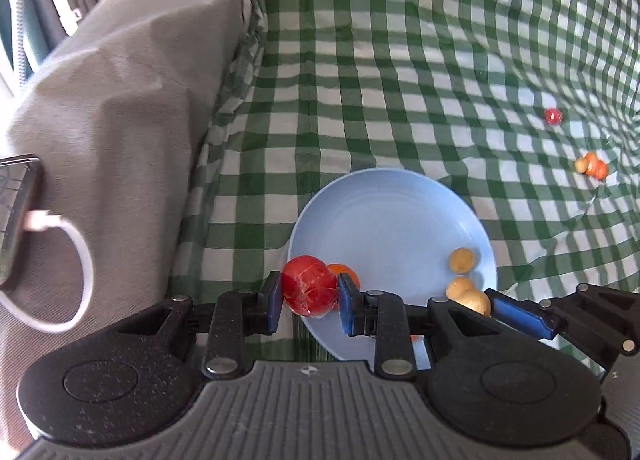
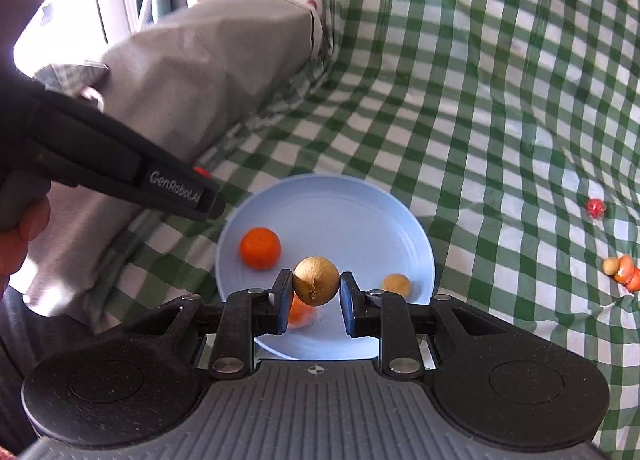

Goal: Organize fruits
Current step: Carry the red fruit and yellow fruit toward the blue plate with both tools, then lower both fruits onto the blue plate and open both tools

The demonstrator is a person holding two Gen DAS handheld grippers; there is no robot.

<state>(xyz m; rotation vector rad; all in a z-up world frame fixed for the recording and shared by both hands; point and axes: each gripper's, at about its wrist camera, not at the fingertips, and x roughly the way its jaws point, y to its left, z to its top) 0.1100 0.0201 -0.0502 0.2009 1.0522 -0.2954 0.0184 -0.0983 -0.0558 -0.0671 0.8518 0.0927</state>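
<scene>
Both my grippers are holding fruit over the plate point(image 1: 400, 195).

My left gripper point(image 1: 309, 294) is clamping a tomato point(image 1: 309, 291) above the plate's left rim; my right gripper point(image 2: 316, 294) is pinching a longan point(image 2: 316, 280) near its front edge, an orange point(image 2: 260, 248) lying inside.

My left gripper point(image 1: 309, 298) is matte black, speckled plastic: two round housings with circular recesses, linkage bars pinned by silver screws, and blue pads on its fingers point(image 1: 272, 302). A grey ribbed plate with a small crosshair mark sits between the housings. My right gripper point(image 2: 315, 292) is built the same, though its pads read dark. In the right wrist view the left unit's black body carries white "GenRobot.AI" lettering and a small red part, with bare skin of my hand point(image 2: 24, 238) behind it.
</scene>
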